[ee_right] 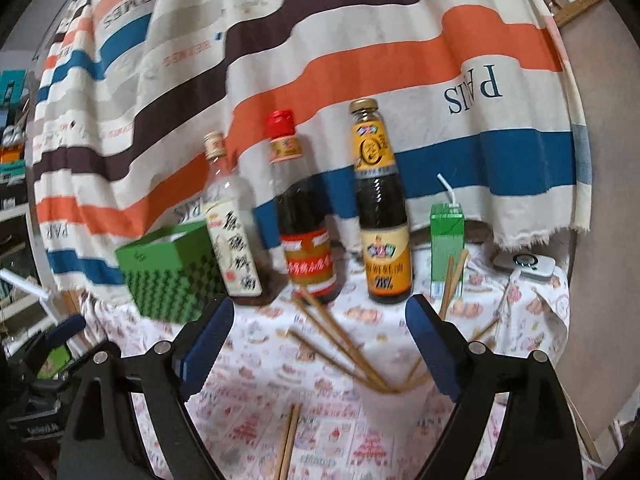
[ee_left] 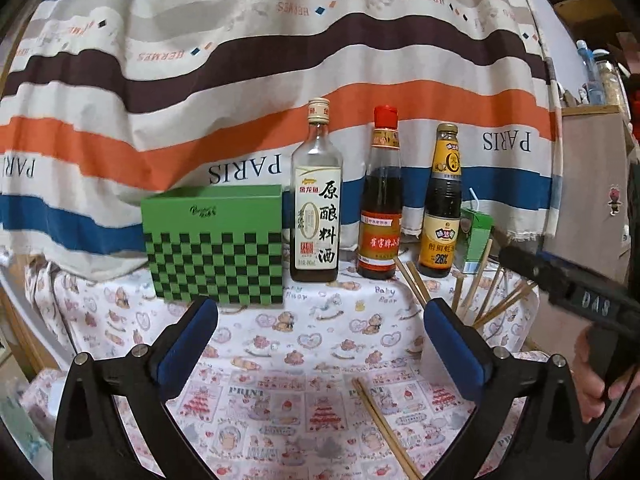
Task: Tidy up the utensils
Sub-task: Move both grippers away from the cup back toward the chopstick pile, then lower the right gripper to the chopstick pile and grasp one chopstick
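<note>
Looking down my left gripper, I see its jaws spread wide with nothing between them. My right gripper is likewise wide open and holds nothing. Nearest me, 1 pair of chopsticks lies flat on the printed tablecloth, just near of the left gripper's gap. Slightly farther and to the right, a white cup holds a fan of chopsticks leaning out in several directions; in the right wrist view it sits between my right fingers. Farther back stands a row: a green checkered box at left, then 3 bottles, a clear cooking wine bottle, a red-capped bottle and a yellow-labelled bottle, then a green drink carton with a straw. Behind everything hangs a striped cloth.
</note>
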The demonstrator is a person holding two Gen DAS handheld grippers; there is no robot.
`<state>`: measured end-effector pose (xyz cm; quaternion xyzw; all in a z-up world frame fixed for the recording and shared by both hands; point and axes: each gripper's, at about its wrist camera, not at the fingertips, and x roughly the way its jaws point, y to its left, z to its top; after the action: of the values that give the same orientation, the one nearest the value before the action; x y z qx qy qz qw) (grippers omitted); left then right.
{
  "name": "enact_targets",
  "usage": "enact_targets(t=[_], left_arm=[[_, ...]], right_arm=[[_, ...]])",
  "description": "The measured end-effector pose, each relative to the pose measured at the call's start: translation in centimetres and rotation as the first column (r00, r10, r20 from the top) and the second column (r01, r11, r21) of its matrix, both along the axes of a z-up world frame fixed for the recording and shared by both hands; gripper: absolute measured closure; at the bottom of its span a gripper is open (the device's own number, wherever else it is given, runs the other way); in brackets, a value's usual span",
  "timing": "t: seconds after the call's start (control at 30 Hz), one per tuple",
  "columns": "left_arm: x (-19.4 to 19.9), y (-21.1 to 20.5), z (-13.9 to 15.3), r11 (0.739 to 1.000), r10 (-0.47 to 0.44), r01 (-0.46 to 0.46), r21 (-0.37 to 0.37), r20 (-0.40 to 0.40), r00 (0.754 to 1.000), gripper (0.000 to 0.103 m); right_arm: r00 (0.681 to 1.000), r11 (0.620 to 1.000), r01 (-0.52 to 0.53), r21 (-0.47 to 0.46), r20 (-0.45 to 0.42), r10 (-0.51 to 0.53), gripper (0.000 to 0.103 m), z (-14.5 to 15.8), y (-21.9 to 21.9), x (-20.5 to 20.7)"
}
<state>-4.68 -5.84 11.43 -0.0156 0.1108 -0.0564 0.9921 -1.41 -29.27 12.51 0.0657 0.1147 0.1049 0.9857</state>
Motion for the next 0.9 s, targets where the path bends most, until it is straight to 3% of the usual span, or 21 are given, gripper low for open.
enact_targets(t=[0.1, 0.23, 0.43, 0.6, 0.67, 0.77, 0.9], left_arm=[[0.3, 0.5, -1.2, 1.0, -0.022, 0.021, -0.024, -0.036, 0.999, 0.001], [2.0, 0.9, -3.5, 1.0, 0.015, -0.016, -0.019, -0.101, 0.995, 0.001], [4.4, 1.3, -7.3, 0.999, 0.052, -0.049, 0.021, -0.229, 0.972, 0.001], [6.4, 2.2, -9.8, 0.998, 0.06, -0.066, -0.01, -0.325, 0.944, 0.001], [6.7, 2.3, -10.4, 0.997, 0.076, -0.08, 0.0, -0.317, 0.945, 0.001], [6.2, 2.1, -10.4, 0.994, 0.11, -0.105, 0.031, -0.251, 0.962, 0.001], [5.5, 2.0, -9.9, 0.995, 0.097, -0.098, 0.006, -0.215, 0.972, 0.001]], right_arm=[[1.0, 1.0, 0.006, 0.009, -0.025, -0.006, 0.014, -1.9, 0.3, -1.1], [0.998, 0.999, 0.012, 0.039, -0.066, -0.01, 0.014, -4.8, 0.1, -0.7], [0.983, 0.999, 0.032, -0.031, -0.181, -0.037, 0.014, -8.8, 0.3, 1.8], [0.97, 0.996, 0.044, -0.074, -0.237, -0.061, 0.014, -10.9, 0.2, 3.2], [0.959, 0.999, 0.029, -0.046, -0.28, -0.041, 0.014, -11.6, -0.1, 3.8], [0.939, 0.998, 0.022, 0.066, -0.344, 0.002, 0.014, -12.3, -0.9, 4.3], [0.92, 0.998, -0.03, 0.057, -0.39, 0.05, 0.014, -13.0, -0.2, 4.6]])
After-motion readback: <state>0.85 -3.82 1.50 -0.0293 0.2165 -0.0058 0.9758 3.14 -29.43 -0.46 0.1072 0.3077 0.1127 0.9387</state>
